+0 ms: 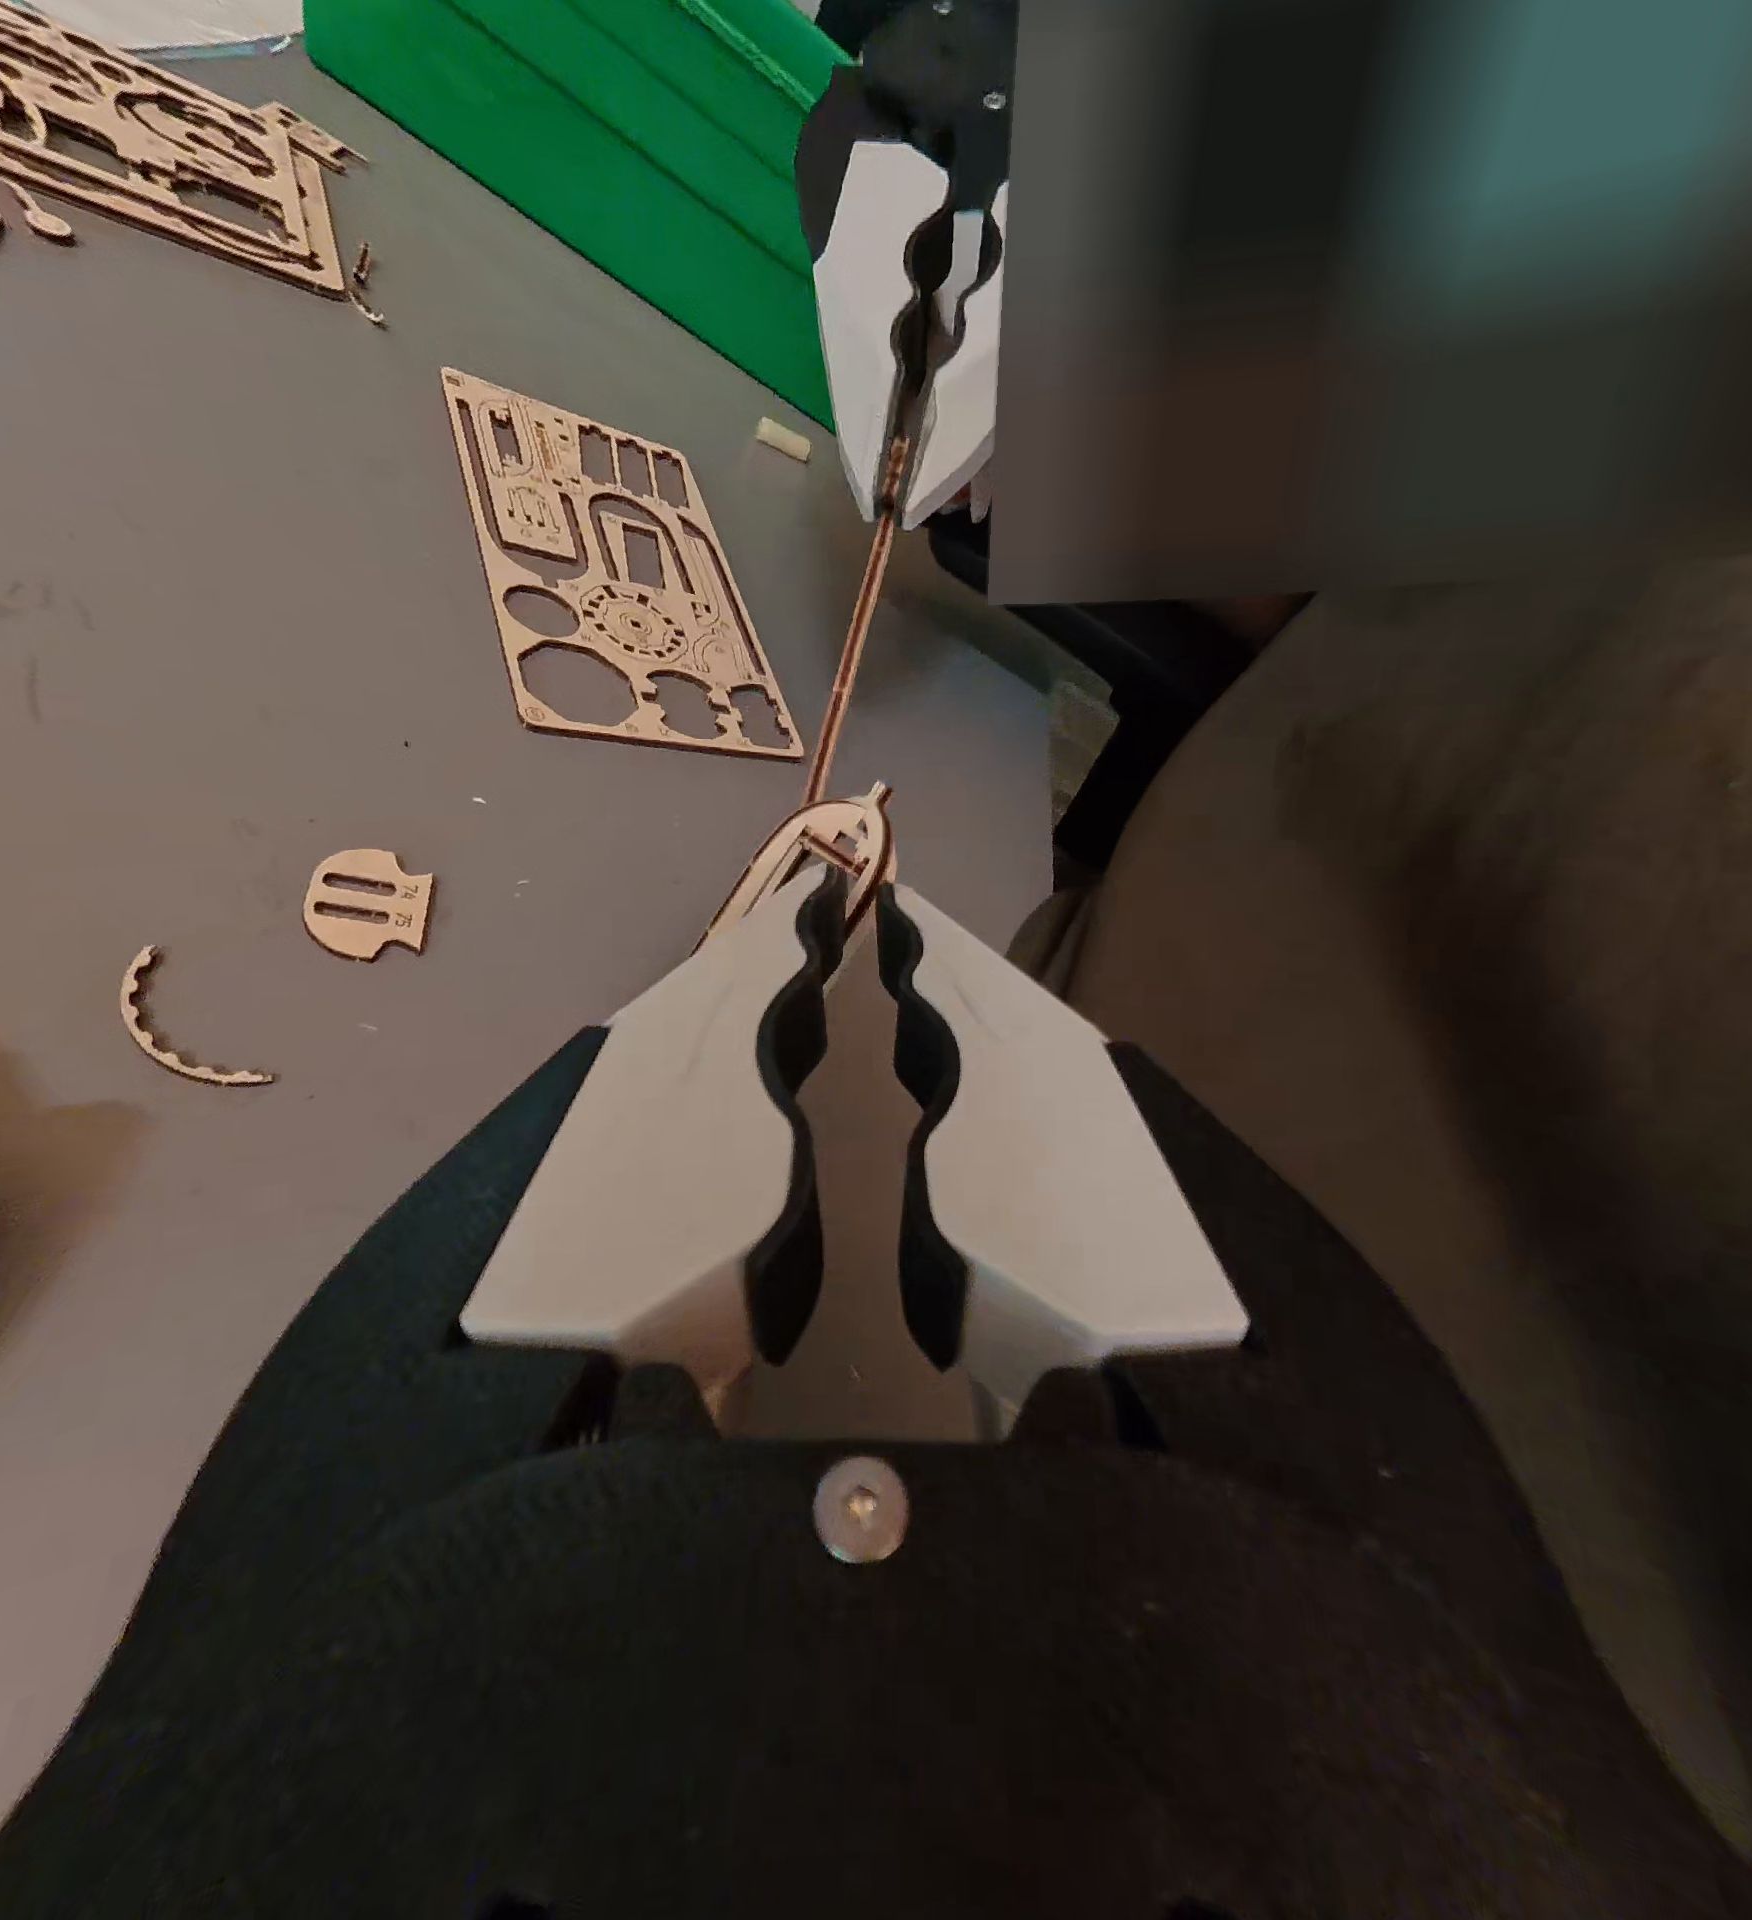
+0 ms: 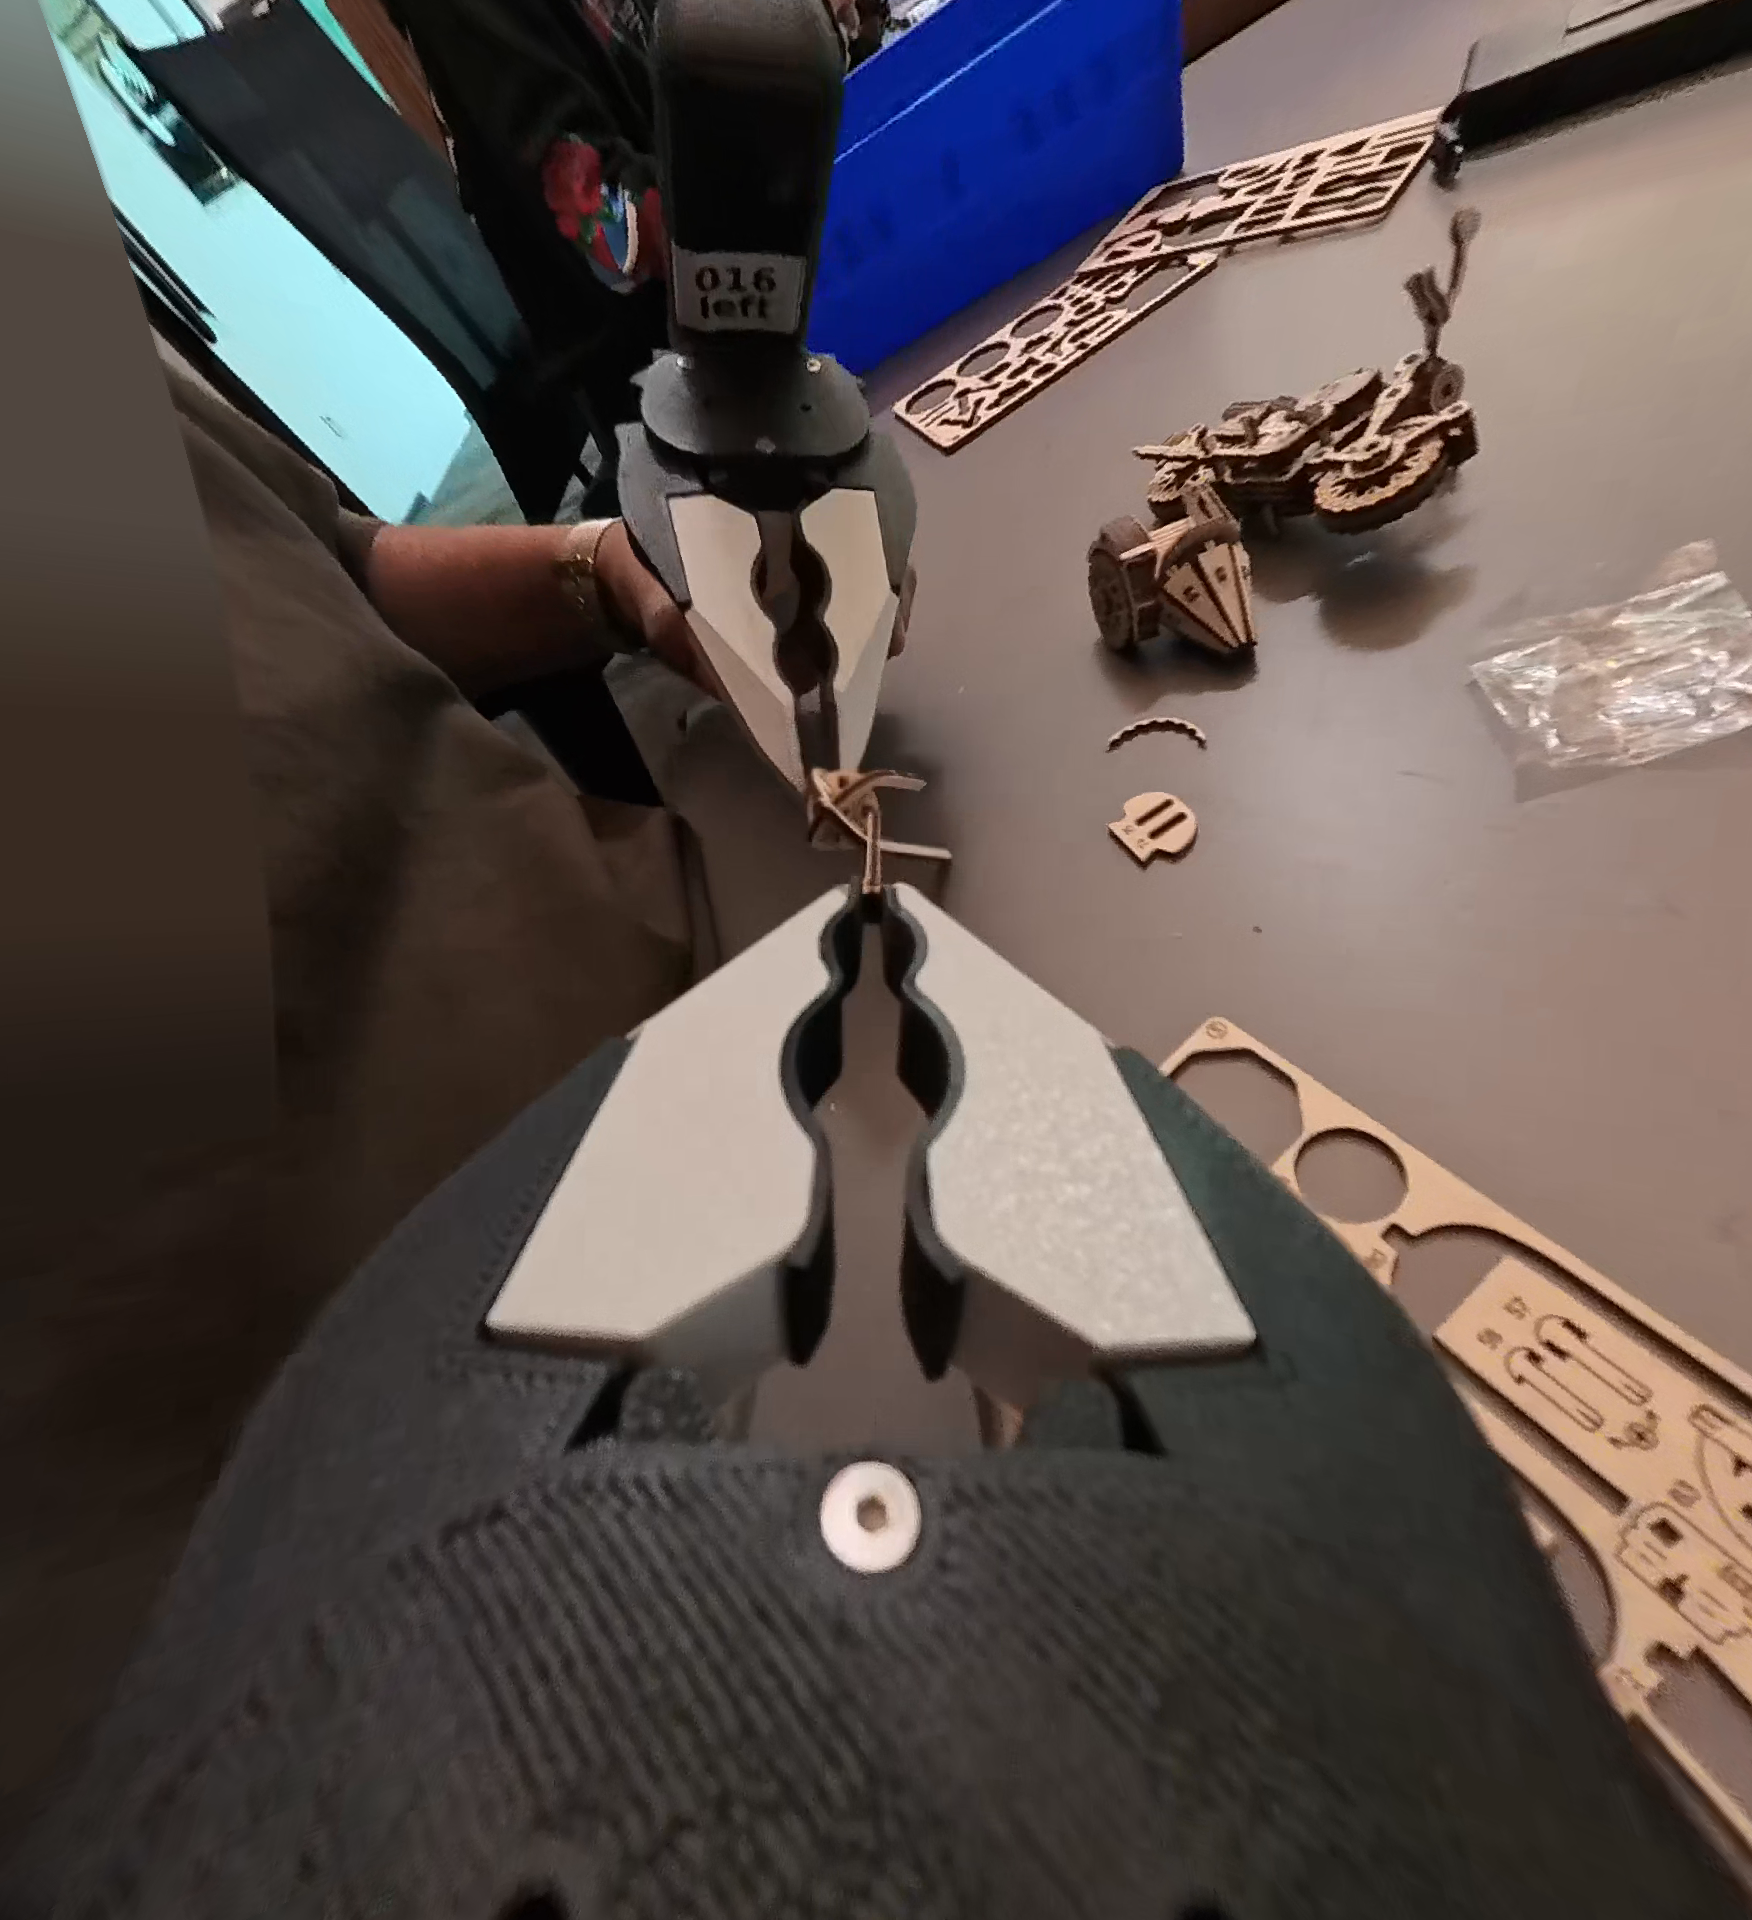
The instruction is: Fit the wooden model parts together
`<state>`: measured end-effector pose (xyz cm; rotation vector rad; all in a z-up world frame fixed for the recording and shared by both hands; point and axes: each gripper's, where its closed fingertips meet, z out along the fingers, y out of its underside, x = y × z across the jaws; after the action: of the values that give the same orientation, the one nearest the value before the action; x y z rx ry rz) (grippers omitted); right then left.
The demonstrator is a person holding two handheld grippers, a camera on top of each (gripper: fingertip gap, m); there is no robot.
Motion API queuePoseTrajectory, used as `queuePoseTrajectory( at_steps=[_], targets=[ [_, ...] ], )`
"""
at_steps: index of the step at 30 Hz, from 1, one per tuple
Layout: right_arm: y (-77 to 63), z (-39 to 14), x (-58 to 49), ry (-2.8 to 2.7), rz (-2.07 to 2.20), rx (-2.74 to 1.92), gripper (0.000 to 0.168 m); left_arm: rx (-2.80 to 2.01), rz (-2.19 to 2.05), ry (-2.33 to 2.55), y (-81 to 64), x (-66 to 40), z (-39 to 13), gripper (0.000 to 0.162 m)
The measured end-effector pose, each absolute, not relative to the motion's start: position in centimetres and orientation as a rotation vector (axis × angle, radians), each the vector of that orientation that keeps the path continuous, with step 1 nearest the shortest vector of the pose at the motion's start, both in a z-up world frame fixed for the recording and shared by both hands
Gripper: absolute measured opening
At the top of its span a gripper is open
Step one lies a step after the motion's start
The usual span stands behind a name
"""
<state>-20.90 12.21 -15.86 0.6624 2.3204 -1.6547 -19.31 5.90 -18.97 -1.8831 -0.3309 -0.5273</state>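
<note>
In the left wrist view my left gripper [image 1: 856,883] is shut on a small arched wooden part [image 1: 825,836], held above the grey table's edge. My right gripper [image 1: 898,499] comes in from the top, shut on a thin flat wooden part [image 1: 856,644] seen edge-on. Its lower end meets the arched part at a slot. In the right wrist view my right gripper [image 2: 872,899] pinches the flat part [image 2: 870,857], which touches the arched part [image 2: 836,795] in my left gripper [image 2: 820,758]. How deep the parts are joined is hidden.
On the table [image 1: 176,623] lie a punched wooden sheet [image 1: 623,582], a slotted round piece [image 1: 368,904], a toothed arc [image 1: 186,1029], stacked sheets [image 1: 124,135] and a green box [image 1: 591,156]. The right wrist view shows a wooden motorcycle model [image 2: 1308,457], a plastic bag [image 2: 1630,665], a blue bin [image 2: 997,177] and a near sheet [image 2: 1578,1403]. There is about 8 centimetres between the tips of the two grippers. My left tips are roughly 10 centimetres from the slotted round piece [image 1: 368,904].
</note>
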Motion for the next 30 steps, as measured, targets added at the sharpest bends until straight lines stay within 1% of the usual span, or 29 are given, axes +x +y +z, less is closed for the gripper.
queuePoseTrajectory(
  at_steps=[15,20,24,26,30],
  targets=[
    [11.8,-15.5,-20.4,2.529,-1.697,0.474,0.001,-1.86,-0.552,-0.377,6.3,-19.6,-19.1,0.004],
    [11.7,-15.5,-19.8,2.635,-1.745,0.303,0.001,-1.789,-0.649,-0.439,6.3,-19.5,-19.1,0.004],
    [11.6,-15.6,-19.8,2.666,-1.755,0.274,0.002,-1.759,-0.697,-0.481,6.4,-19.3,-19.2,0.004],
    [11.4,-15.7,-19.7,2.659,-1.752,0.268,0.001,-1.75,-0.73,-0.497,6.4,-19.2,-19.3,0.005],
    [10.9,-15.7,-19.5,2.675,-1.754,0.247,0.001,-1.671,-0.847,-0.599,6.6,-19.0,-18.9,0.012]
  ],
)
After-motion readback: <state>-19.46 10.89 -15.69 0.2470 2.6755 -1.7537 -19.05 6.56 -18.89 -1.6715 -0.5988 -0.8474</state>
